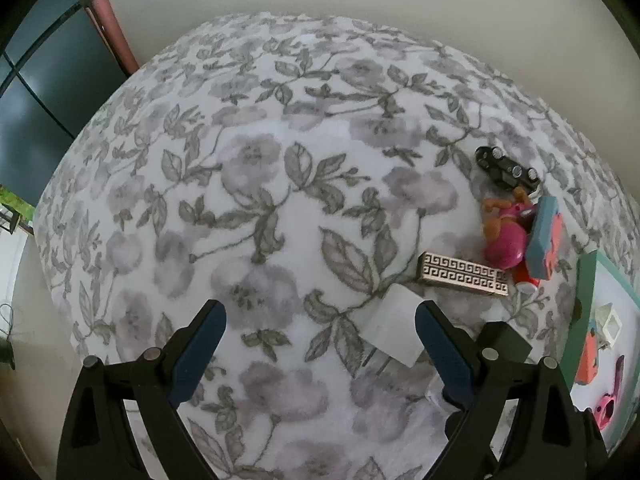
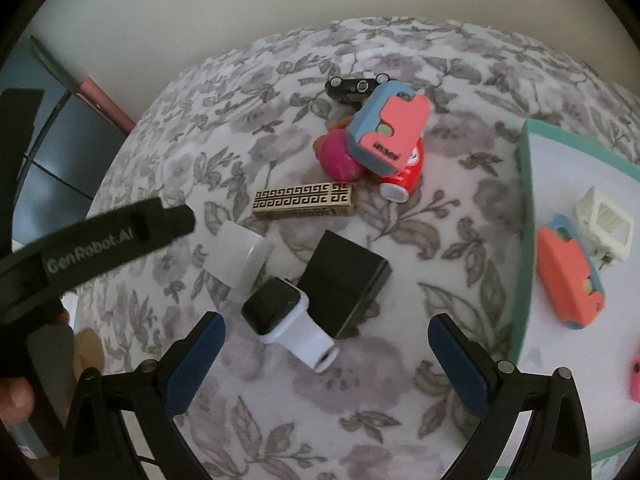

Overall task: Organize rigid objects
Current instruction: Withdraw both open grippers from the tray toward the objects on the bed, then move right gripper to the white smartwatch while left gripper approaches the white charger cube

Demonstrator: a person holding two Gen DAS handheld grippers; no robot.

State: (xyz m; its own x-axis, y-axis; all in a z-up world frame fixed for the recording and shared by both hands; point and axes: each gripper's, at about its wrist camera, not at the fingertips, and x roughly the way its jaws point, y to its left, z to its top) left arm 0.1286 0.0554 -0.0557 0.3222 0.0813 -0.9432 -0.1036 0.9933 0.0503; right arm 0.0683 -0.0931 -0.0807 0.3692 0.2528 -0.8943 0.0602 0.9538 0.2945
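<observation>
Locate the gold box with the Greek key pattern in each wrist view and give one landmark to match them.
Left wrist: the gold patterned box lies right of centre, just beyond the right finger's tip.
Right wrist: the gold patterned box lies near centre, above the black box.
Shared landmark: the pink toy just beyond it.

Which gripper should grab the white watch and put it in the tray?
Probably the right gripper: open, the watch lies just ahead of it, and the green tray is on that side.

watch (image 2: 286, 314) left of box (image 2: 344, 282), touching
</observation>
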